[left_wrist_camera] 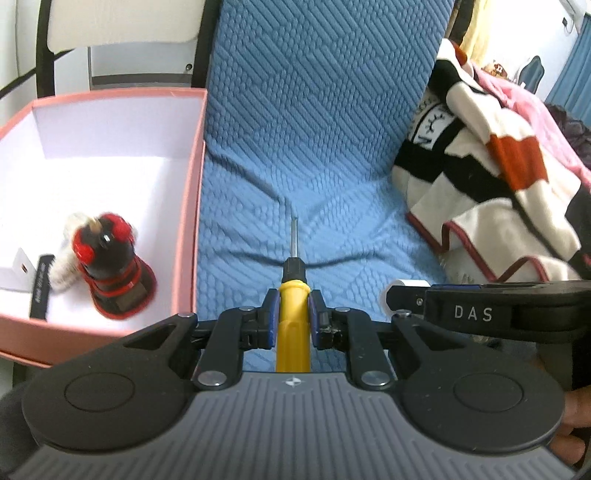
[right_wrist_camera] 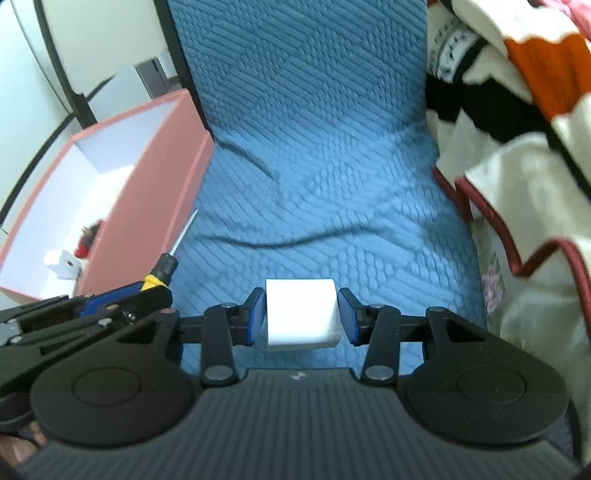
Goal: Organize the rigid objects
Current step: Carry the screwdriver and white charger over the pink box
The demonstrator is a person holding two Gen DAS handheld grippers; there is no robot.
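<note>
My left gripper (left_wrist_camera: 292, 314) is shut on a yellow-handled screwdriver (left_wrist_camera: 293, 295), its metal shaft pointing forward over the blue quilted cover (left_wrist_camera: 314, 147). My right gripper (right_wrist_camera: 302, 317) is shut on a white block (right_wrist_camera: 301, 314), held just above the cover; the block's edge also shows in the left wrist view (left_wrist_camera: 406, 284). A pink box (left_wrist_camera: 195, 192) with a white inside stands to the left. It holds a red and black toy (left_wrist_camera: 110, 266), a white charger (left_wrist_camera: 14, 273) and a black bar (left_wrist_camera: 40, 291). The left gripper and screwdriver also show in the right wrist view (right_wrist_camera: 155, 280).
A striped cream, black and orange blanket (left_wrist_camera: 491, 177) lies bunched on the right, with pink cloth (left_wrist_camera: 535, 110) behind it. A white chair back (left_wrist_camera: 122, 26) stands behind the box. The box also shows in the right wrist view (right_wrist_camera: 155, 192).
</note>
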